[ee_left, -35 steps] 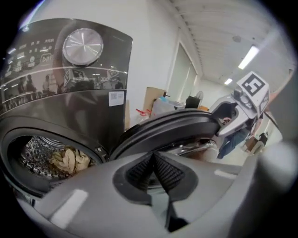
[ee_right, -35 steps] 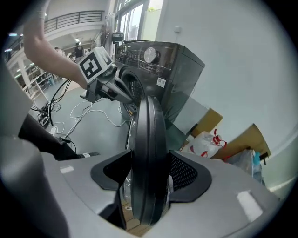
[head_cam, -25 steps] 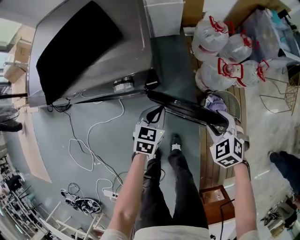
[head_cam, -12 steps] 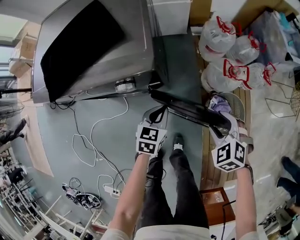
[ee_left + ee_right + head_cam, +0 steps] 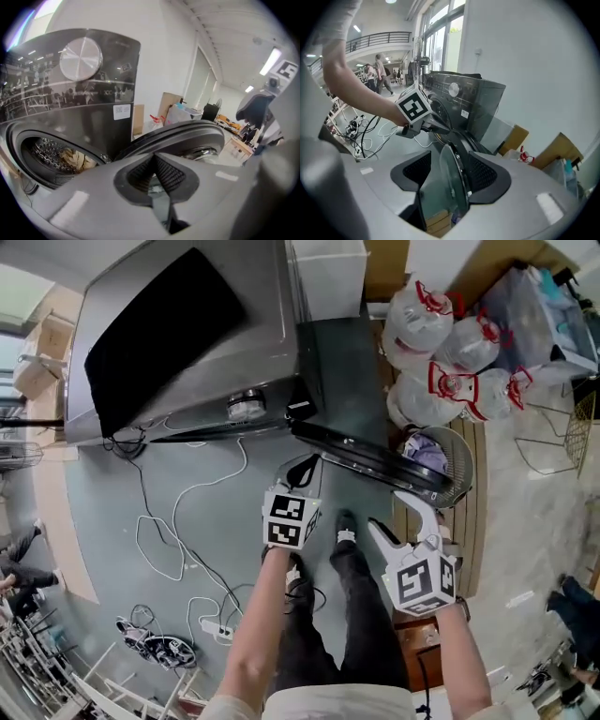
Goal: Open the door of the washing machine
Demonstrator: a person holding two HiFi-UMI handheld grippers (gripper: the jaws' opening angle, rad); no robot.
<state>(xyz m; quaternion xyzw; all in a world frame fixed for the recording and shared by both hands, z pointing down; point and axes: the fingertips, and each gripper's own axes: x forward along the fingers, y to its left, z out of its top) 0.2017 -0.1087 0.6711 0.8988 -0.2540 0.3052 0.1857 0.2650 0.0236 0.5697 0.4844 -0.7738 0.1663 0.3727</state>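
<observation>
Left gripper view alone shows laundry (image 5: 70,159) in the drum (image 5: 44,150) of the washing machine (image 5: 93,70), hidden from overhead; the door (image 5: 366,457) stands swung open. The left gripper (image 5: 152,176) is pinched together, empty; the jaws of the right gripper (image 5: 398,521), just opening wide, hang clear of the door.

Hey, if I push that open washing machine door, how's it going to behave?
The door probably swings as one stiff piece without flexing: its thick dark rim looks rigid. The domed glass in it suggests real weight and a slippery surface, so pushing on the rim seems safer.
</observation>
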